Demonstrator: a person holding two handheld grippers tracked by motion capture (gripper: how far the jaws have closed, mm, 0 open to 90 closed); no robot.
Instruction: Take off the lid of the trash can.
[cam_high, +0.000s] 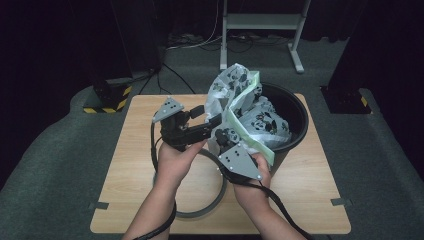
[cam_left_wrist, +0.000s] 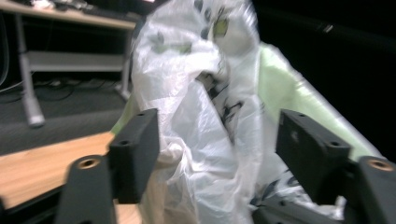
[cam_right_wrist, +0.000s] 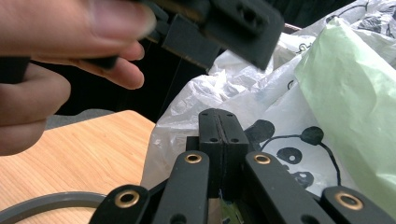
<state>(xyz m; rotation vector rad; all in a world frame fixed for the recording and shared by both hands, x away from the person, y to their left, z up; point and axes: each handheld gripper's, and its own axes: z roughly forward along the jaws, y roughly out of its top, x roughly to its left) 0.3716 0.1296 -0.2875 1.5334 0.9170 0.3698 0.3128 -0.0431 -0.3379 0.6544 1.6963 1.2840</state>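
A clear plastic bag (cam_high: 245, 107) with panda print and a pale green band hangs half inside a black bin (cam_high: 296, 106), its top bunched up above the rim. In the high view my left gripper (cam_high: 207, 118) is at the bag's left side. The left gripper view shows it (cam_left_wrist: 224, 149) open, with crumpled bag film (cam_left_wrist: 201, 93) between the jaws and not squeezed. My right gripper (cam_high: 223, 136) is at the bag's lower front edge. In its own view the right gripper (cam_right_wrist: 223, 127) is shut, a sliver of film pinched between the pads, with the bag (cam_right_wrist: 280, 107) just behind.
A grey ring (cam_high: 215, 205) lies flat on the wooden table (cam_high: 310, 200) under my hands. The bin stands at the table's far right. A white metal stand (cam_high: 260, 22) is on the floor beyond. The left hand (cam_right_wrist: 46, 46) looms close in the right gripper view.
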